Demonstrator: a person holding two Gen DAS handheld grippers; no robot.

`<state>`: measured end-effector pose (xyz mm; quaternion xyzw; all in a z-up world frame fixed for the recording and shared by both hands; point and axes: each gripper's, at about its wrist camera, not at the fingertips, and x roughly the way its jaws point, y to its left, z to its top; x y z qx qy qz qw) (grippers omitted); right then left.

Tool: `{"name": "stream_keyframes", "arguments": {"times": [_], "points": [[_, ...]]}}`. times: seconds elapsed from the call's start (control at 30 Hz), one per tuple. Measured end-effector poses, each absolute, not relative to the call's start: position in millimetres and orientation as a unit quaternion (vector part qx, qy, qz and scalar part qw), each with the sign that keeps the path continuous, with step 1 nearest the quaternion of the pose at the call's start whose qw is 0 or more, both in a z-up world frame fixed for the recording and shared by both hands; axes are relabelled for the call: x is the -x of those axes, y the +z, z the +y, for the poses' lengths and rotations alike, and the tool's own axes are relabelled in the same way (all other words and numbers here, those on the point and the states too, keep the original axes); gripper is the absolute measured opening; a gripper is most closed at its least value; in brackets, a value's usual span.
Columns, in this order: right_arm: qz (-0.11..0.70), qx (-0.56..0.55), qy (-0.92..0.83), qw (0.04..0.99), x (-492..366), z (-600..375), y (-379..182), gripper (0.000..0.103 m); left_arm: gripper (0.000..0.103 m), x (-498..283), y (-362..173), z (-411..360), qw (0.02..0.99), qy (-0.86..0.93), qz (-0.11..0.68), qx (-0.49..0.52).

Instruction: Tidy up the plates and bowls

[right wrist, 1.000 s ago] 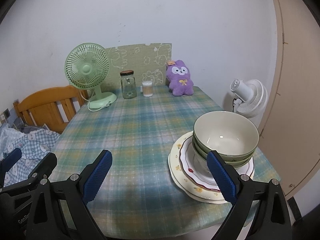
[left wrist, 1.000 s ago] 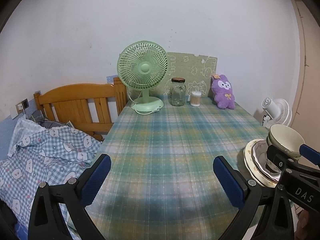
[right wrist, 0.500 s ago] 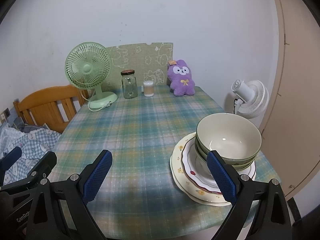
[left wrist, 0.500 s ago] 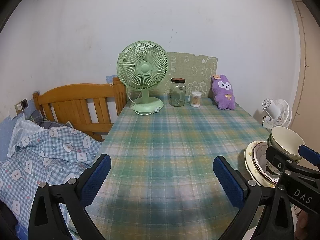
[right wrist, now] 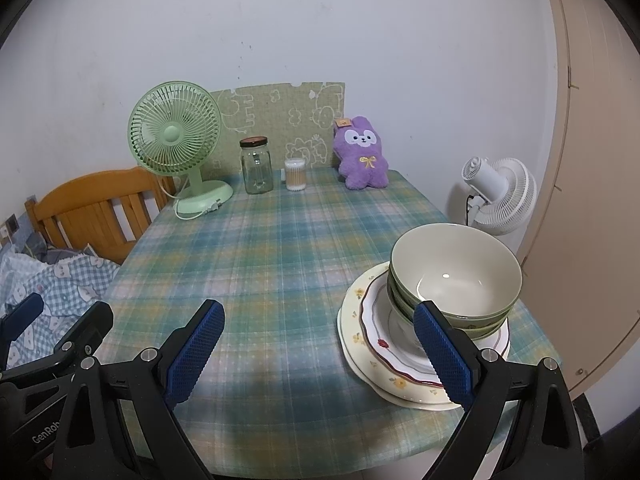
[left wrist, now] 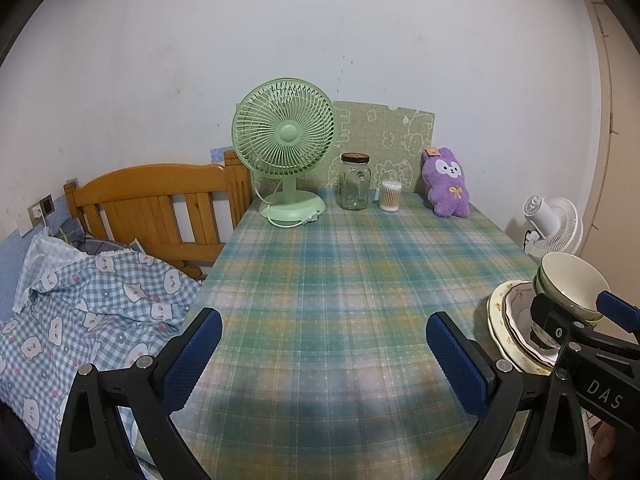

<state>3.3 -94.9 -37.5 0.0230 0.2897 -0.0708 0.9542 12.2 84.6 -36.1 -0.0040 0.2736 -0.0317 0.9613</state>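
Observation:
Stacked green-rimmed bowls sit on a red-rimmed plate, which lies on a cream floral plate, at the table's front right. The stack also shows in the left wrist view, partly hidden by the right gripper. My right gripper is open and empty above the front of the table, its right finger in front of the stack. My left gripper is open and empty over the front left of the table.
A plaid-clothed table holds a green desk fan, glass jar, cotton-swab tub and purple plush bunny at the back. A wooden bed frame with checked bedding lies left; a white fan stands right.
Both grippers have drawn back and risen slightly from the table; the dish stack appears a little farther and lower in the views. Jaws stay open.

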Motion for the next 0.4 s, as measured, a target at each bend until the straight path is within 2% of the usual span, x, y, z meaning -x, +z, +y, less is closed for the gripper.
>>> {"name": "stream_keyframes", "arguments": {"times": [0.4], "points": [[0.294,-0.02,-0.075,0.953,-0.6,-99.7,-36.1,0.097,0.103,-10.0,-37.5,77.8,0.961,-0.037,0.275,0.006]]}}
